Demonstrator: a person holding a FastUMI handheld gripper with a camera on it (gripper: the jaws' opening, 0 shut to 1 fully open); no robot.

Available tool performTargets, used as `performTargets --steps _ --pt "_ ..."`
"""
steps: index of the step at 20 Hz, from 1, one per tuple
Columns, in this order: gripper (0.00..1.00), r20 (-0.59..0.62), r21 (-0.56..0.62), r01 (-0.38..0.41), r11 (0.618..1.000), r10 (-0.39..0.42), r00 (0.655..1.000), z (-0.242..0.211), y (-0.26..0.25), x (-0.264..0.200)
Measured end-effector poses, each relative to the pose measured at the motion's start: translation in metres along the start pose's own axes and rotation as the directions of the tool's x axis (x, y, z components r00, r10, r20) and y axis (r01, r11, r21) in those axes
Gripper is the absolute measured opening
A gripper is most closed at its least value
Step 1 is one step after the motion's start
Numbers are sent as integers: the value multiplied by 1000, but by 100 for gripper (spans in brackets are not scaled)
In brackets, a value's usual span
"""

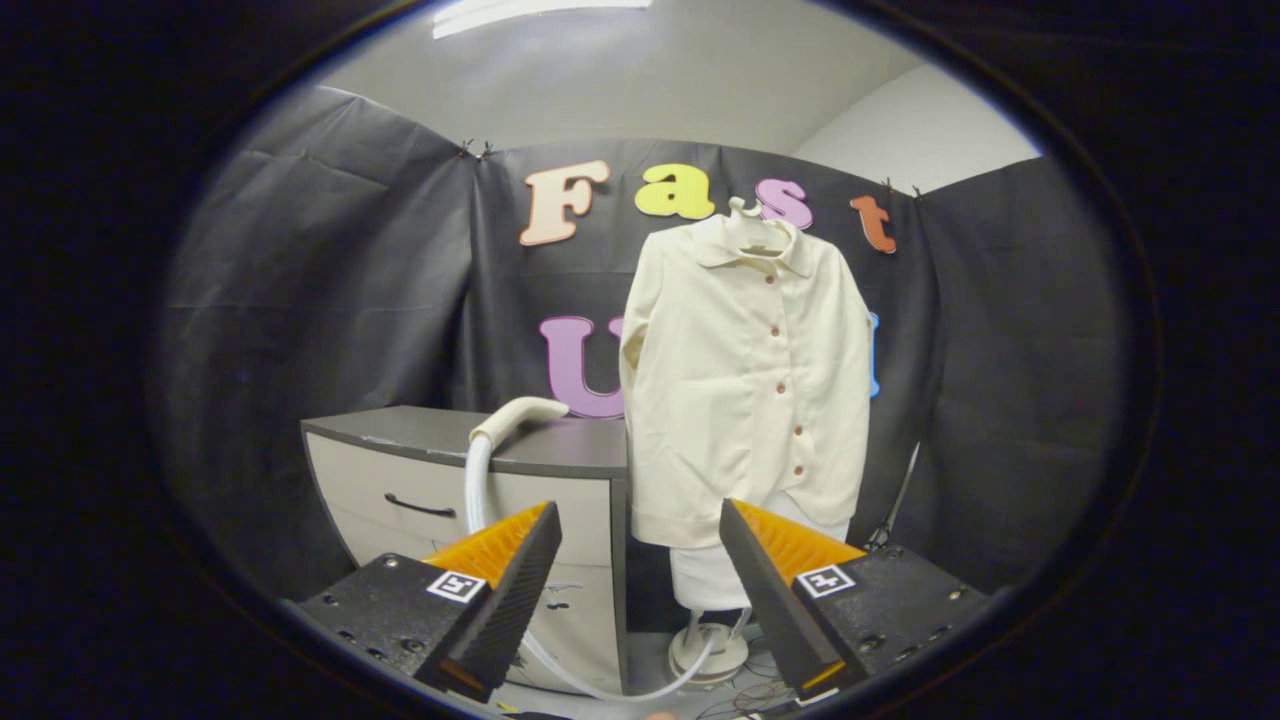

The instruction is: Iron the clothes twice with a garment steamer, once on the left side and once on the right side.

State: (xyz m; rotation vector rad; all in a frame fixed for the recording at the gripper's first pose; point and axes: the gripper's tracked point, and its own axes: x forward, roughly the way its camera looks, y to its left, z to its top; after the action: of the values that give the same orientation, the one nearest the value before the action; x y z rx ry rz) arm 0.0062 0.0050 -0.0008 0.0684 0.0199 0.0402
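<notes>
Black cloth walls (pixel 330 270) hung around the booth, grey-topped drawer cabinet (pixel 470 470) stood against them, white ceiling (pixel 640 80) above, light strip (pixel 530 15) glowed.

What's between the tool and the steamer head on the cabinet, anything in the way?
Nothing visible blocks it. The tool is open and holds nothing, and the steamer head lies on the grey cabinet beyond the left finger. Its white hose hangs down the cabinet front. The cream shirt hangs off to the right, apart from it.
</notes>
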Motion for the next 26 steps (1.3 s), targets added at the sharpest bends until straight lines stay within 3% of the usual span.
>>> performTargets --steps 6,13,16,20,26 --pt "97 11 130 -26 991 25 1000 22 3 6" --pt "96 60 62 -16 998 12 998 73 12 35" --pt "96 32 104 -84 991 81 996 84 41 57" --pt "97 -104 278 -130 952 165 981 76 77 94" --pt "97 -182 227 -129 965 173 968 72 102 178"
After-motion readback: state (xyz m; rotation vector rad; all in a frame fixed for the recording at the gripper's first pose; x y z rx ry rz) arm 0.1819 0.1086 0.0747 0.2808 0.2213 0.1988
